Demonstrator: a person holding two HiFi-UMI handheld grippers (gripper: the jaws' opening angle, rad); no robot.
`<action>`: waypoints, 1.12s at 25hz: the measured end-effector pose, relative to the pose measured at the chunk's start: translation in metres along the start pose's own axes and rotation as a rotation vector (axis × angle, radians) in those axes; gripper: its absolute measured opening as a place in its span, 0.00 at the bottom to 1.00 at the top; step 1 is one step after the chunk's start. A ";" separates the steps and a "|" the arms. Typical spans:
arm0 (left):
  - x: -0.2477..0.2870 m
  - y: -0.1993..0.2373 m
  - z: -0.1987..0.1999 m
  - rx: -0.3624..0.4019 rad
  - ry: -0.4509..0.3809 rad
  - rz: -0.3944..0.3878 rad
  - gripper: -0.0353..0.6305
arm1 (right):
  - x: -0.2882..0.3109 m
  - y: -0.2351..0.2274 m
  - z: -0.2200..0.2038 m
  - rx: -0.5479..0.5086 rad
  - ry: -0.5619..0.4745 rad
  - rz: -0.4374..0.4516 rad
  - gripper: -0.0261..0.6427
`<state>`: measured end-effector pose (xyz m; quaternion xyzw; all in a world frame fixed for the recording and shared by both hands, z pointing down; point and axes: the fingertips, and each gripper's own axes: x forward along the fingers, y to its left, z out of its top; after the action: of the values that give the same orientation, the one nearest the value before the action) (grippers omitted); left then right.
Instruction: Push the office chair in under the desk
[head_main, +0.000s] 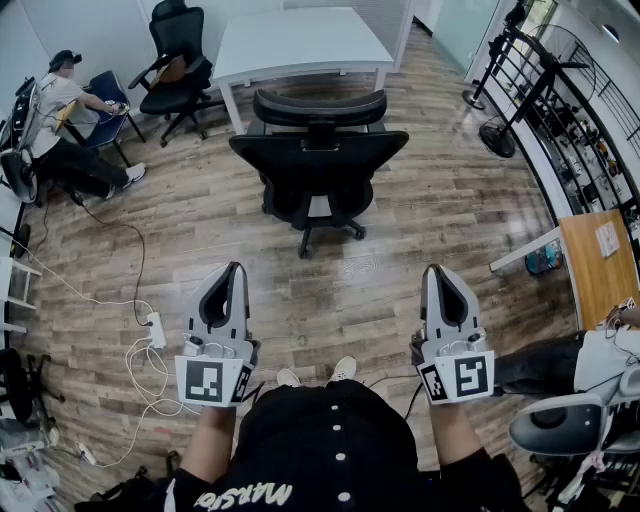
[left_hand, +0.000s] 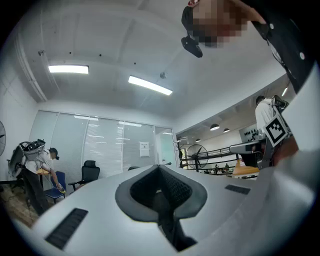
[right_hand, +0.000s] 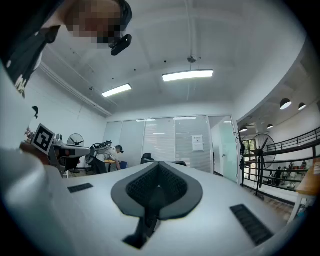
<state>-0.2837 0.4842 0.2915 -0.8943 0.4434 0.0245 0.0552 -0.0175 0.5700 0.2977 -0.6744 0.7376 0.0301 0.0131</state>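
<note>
While both tools hang level in front of the person's body, neither has anything in it. The left gripper (head_main: 234, 270) has its jaws pressed together, as its own view shows (left_hand: 159, 168), and the right gripper (head_main: 436, 272) is likewise fully closed and empty (right_hand: 158, 165). Both are well apart from the work, one on each side of the person, pointing towards it.

Ahead of them the black office chair (head_main: 318, 165) stands on the wooden floor (head_main: 430, 215) with its backrest turned to the person and its headrest (head_main: 320, 106) near the middle of the near edge of the white desk (head_main: 298, 42). Its seat looks not yet tucked under.

The chair probably weighs a fair bit, but on its wheeled base (head_main: 328, 232) it should roll easily over the planks. It is likely to swivel or veer if pressed off-centre, and the back panel may give. The sound hold is no grip at all: closed jaw tips set against the stiff upper edge of the backrest, one each side of the headrest post, pushing evenly.
</note>
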 end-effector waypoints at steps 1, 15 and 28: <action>0.001 0.000 0.000 0.004 -0.001 0.002 0.08 | 0.002 0.001 0.000 -0.004 -0.001 0.005 0.08; 0.005 -0.008 -0.011 -0.065 0.029 -0.001 0.08 | -0.002 -0.011 -0.004 0.131 -0.059 0.033 0.08; 0.018 -0.021 -0.019 0.053 0.066 0.039 0.54 | 0.008 -0.037 -0.018 0.134 -0.037 0.099 0.49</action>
<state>-0.2564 0.4800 0.3103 -0.8841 0.4626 -0.0158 0.0639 0.0192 0.5581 0.3144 -0.6342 0.7699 -0.0066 0.0704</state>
